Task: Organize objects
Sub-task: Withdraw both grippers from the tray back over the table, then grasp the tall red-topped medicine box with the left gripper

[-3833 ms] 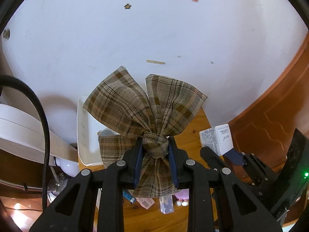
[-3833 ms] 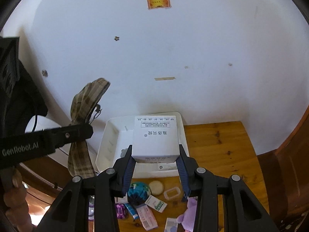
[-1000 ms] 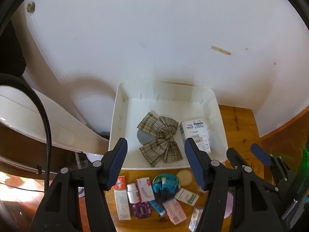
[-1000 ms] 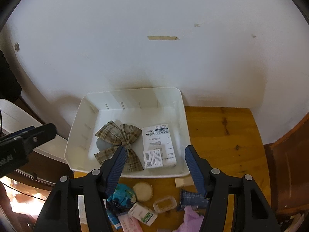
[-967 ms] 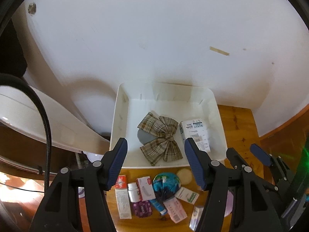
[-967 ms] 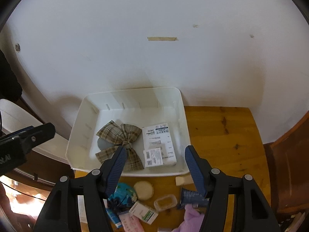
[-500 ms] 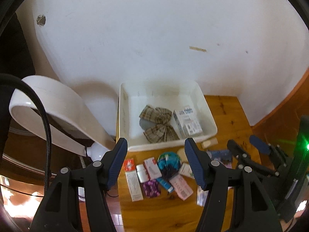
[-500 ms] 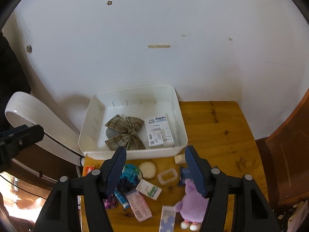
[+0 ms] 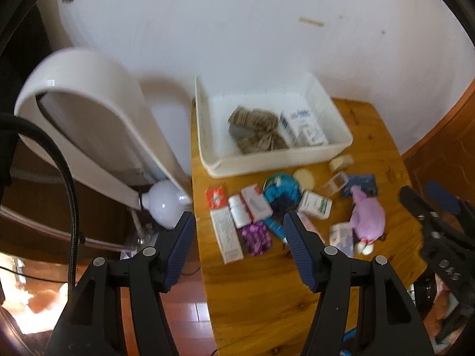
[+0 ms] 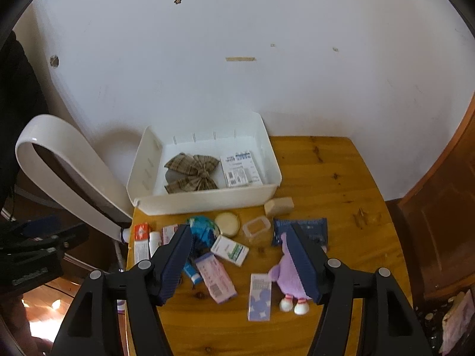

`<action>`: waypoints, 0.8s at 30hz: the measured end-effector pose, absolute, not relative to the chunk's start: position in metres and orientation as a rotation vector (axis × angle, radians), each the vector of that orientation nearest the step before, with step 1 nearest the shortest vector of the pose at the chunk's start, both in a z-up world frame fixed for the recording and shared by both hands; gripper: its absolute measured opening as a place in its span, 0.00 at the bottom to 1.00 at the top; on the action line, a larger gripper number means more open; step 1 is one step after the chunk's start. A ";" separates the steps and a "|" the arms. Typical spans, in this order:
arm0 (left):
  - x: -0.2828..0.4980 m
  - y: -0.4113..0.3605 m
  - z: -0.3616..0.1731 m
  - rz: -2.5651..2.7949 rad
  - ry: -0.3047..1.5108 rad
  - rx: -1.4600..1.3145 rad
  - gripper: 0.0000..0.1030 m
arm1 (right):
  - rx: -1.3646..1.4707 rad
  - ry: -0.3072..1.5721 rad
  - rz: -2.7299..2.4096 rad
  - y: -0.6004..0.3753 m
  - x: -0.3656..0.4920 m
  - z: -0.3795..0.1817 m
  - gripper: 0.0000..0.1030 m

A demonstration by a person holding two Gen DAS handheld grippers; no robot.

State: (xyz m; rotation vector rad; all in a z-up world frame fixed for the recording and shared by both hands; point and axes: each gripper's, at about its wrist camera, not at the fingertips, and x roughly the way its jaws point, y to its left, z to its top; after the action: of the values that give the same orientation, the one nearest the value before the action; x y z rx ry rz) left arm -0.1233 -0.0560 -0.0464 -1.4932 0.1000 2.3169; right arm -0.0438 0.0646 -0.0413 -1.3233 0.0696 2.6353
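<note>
The honey-coloured wooden counter (image 10: 326,178) carries a white rectangular plastic bin (image 10: 207,200) ahead of the right hand-held gripper (image 10: 237,253). Between the two lie small boxes, a round blue-green pouch (image 10: 203,228), a beige soap bar (image 10: 279,205) and a lilac plush toy (image 10: 289,279).

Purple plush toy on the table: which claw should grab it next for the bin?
Right, probably. The purple plush toy lies just ahead of the open right claw, by its right finger. The open left claw faces the boxes on the table's left side.
</note>
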 end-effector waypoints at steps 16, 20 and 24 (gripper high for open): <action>-0.125 -0.059 -0.147 2.224 0.164 -1.735 0.64 | -1.471 0.036 2.562 0.048 -0.019 -0.097 0.65; -0.131 -0.055 -0.167 2.211 0.136 -1.760 0.64 | -1.508 0.035 2.559 0.044 -0.022 -0.110 0.65; -0.139 -0.052 -0.185 2.203 0.090 -1.777 0.64 | -1.558 0.045 2.551 0.039 -0.025 -0.126 0.65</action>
State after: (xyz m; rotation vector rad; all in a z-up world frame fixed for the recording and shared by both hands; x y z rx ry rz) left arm -0.1391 -0.0519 -0.1848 -1.7774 0.0905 2.2029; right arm -0.0252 0.0394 -0.1262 -1.5580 0.0453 2.5507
